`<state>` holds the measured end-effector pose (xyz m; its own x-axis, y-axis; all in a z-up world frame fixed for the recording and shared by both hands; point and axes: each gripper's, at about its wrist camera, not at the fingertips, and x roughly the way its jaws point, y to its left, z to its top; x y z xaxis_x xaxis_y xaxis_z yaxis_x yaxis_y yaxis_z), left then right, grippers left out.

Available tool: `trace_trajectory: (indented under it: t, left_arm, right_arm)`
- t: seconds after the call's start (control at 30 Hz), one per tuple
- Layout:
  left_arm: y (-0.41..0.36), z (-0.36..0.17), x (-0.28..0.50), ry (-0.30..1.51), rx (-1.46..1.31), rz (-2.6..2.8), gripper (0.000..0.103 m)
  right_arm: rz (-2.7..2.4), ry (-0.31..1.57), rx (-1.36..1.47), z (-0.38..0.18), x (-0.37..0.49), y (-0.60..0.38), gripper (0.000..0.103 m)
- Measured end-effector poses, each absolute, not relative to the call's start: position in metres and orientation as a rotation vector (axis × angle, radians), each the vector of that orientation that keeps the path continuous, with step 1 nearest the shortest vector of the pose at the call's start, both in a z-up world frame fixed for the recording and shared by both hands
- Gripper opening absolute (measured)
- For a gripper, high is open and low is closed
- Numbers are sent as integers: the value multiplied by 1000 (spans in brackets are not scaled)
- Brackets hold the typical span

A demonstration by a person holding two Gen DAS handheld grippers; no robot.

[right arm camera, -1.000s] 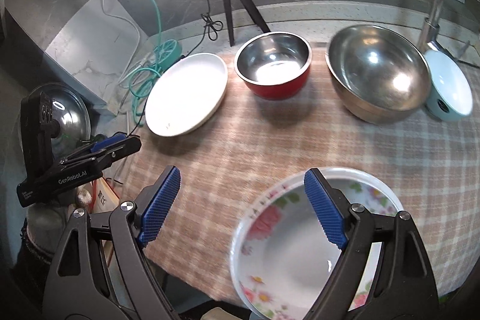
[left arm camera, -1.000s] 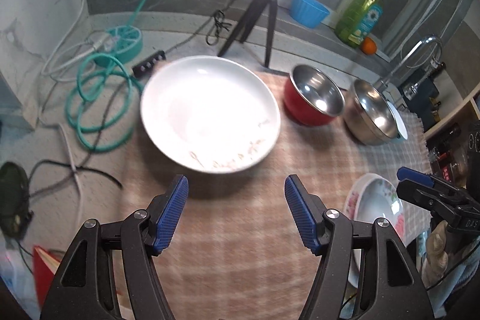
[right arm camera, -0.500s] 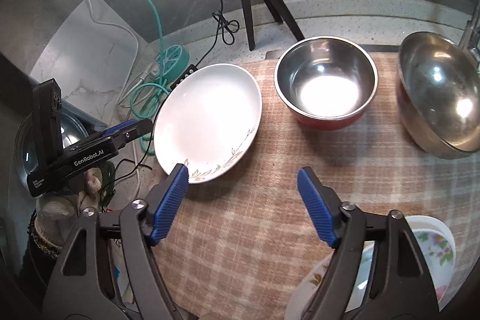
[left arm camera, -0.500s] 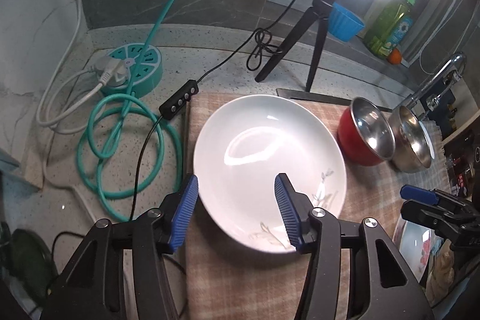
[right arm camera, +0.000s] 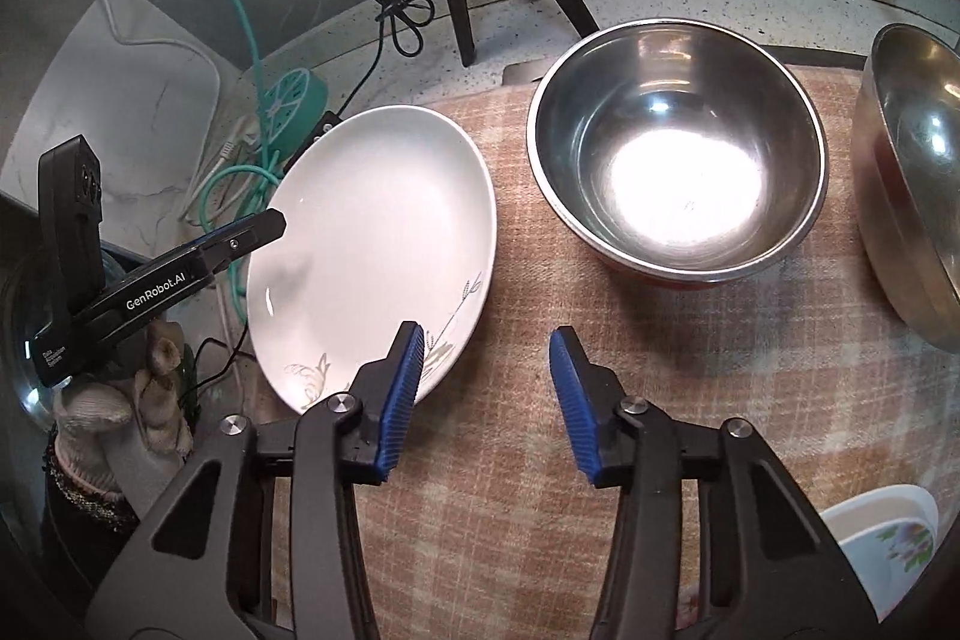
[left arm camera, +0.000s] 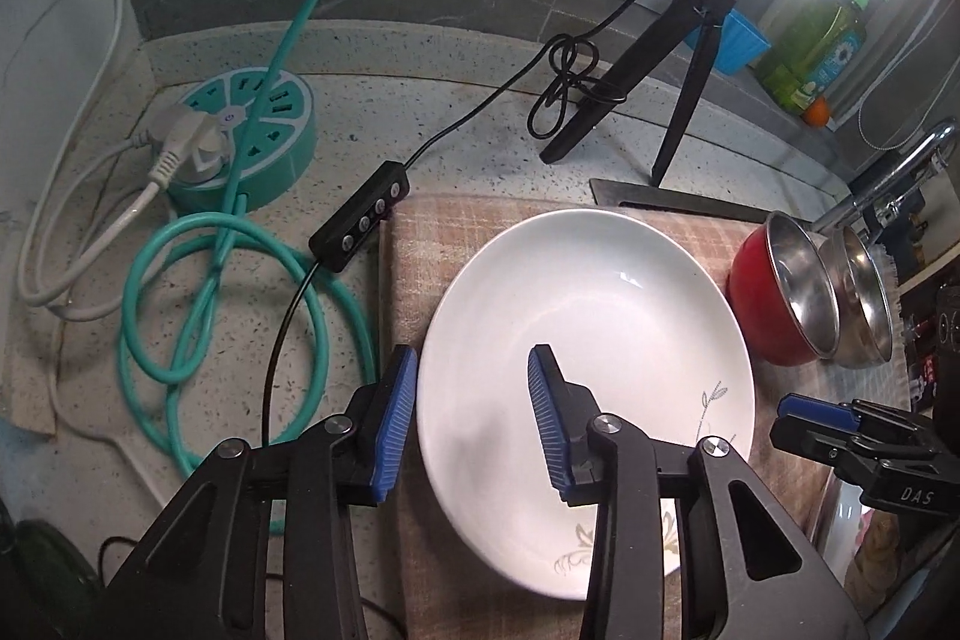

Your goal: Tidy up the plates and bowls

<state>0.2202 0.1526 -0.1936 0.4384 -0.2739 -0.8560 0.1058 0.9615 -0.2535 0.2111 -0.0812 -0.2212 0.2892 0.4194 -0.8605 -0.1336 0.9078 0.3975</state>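
The left tool [left arm camera: 471, 421] stood wide, its two blue pads straddling the left rim of the white plate [left arm camera: 591, 316], which lay on the checked cloth [right arm camera: 660, 400] at mid-frame of the left wrist view. The right tool [right arm camera: 483, 388] was also wide and empty, low in its frame before the red-sided steel bowl [right arm camera: 678, 148]. In the right wrist view the left tool's side read "GenRobot.AI"; in the left wrist view the right tool's read "DAS".

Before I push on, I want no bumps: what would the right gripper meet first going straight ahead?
Probably the red-sided steel bowl. The open right gripper points over bare checked cloth toward the bowl's near rim; the white plate sits just left of that line. Height is unclear.
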Motion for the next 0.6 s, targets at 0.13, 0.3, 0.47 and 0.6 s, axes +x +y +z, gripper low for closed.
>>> trace_trajectory:
  t: [0.13, 0.3, 0.47, 0.6]
  left_arm:
    - [155, -198, 225, 1100, -180, -237, 29]
    - [157, -200, 228, 1102, -168, -236, 24]
    - [156, -202, 230, 1110, -145, -233, 21]
    - [157, -203, 232, 1114, -150, -233, 19]
  right_arm:
    - [377, 1244, 285, -226, 215, -82, 40]
    - [389, 1262, 289, -232, 221, -79, 32]
    - [408, 1274, 279, -235, 224, -72, 19]
    - [423, 1284, 265, -240, 229, -60, 11]
